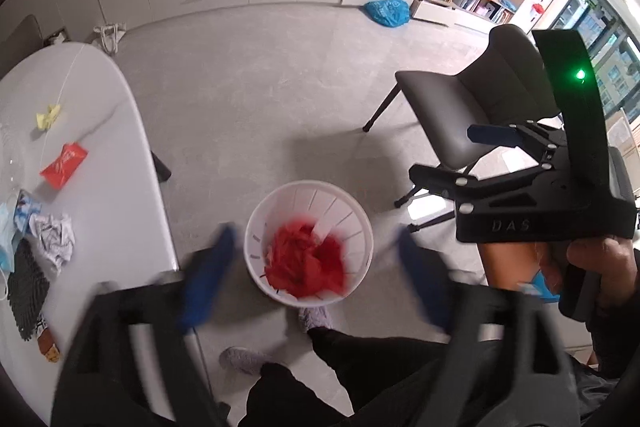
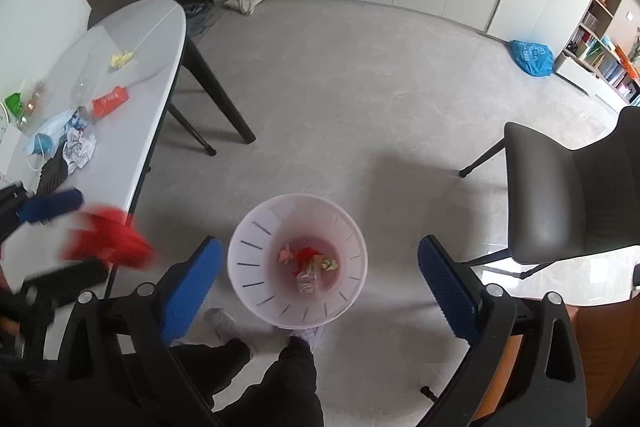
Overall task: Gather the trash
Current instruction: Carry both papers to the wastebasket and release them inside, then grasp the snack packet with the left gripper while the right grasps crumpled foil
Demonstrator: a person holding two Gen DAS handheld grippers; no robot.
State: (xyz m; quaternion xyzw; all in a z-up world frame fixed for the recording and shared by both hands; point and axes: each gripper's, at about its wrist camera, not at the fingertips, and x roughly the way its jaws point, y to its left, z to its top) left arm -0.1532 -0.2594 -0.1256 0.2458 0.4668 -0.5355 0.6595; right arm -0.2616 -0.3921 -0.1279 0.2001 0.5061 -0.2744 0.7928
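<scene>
A white slotted trash bin [image 1: 308, 211] stands on the floor; it also shows in the right wrist view [image 2: 298, 227] with a few scraps inside. My left gripper [image 1: 310, 271] is open above the bin. A blurred red crumpled bag [image 1: 308, 261] is between and below its fingers, over the bin; it also shows in the right wrist view [image 2: 108, 241], beside the left gripper's fingers. My right gripper [image 2: 320, 285] is open and empty above the bin; its body [image 1: 540, 203] shows at right in the left wrist view.
A white table [image 1: 132, 187] at left holds a red packet [image 1: 64, 163], yellow paper [image 1: 49, 115], crumpled white paper [image 1: 54, 237], a face mask [image 2: 48, 135] and a dark mesh piece [image 1: 26, 291]. A grey chair [image 1: 472, 107] stands right. My feet [image 1: 316, 317] are beside the bin.
</scene>
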